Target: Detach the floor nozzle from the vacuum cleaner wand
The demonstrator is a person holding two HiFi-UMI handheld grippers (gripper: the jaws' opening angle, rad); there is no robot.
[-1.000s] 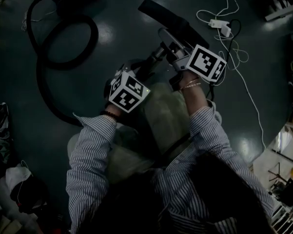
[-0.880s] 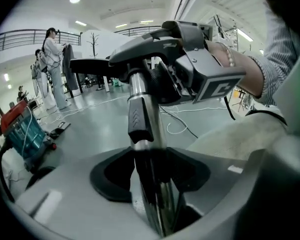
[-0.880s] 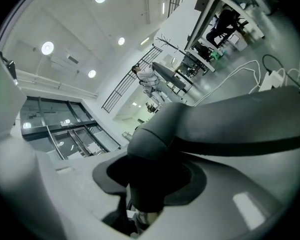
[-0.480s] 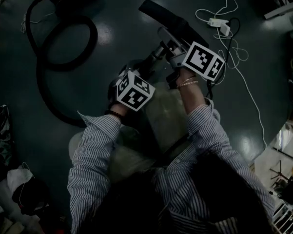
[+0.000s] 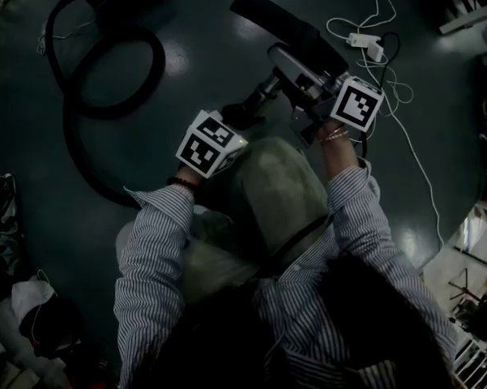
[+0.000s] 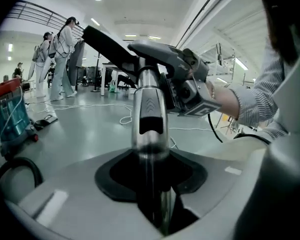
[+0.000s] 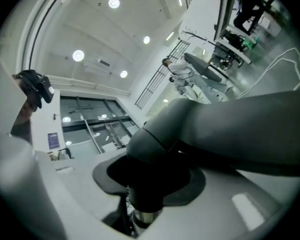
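Observation:
The chrome vacuum wand [image 5: 255, 97] runs up from my left gripper [image 5: 231, 121] into the grey neck [image 5: 301, 70] of the black floor nozzle [image 5: 279, 21]. In the left gripper view the wand [image 6: 149, 119] lies between the dark pads; the jaws of my left gripper [image 6: 150, 184] have just been closing and now press on it. My right gripper [image 5: 320, 96] is shut on the nozzle's grey neck [image 7: 209, 129], above the black collar [image 7: 145, 184]. From the left gripper view, the right gripper [image 6: 197, 91] shows beside the nozzle [image 6: 159, 54]. All is held above the person's lap.
A black hose [image 5: 105, 63] loops over the floor at upper left, leading toward the red and blue canister [image 6: 10, 114]. A white cable with a power strip [image 5: 365, 43] lies at upper right. People [image 6: 65, 54] stand far off. Bags [image 5: 16, 298] sit at lower left.
The right gripper and the nozzle have lifted up and to the right in the head view. The left gripper's cube has rolled and shifted slightly left. A knee now shows between the arms.

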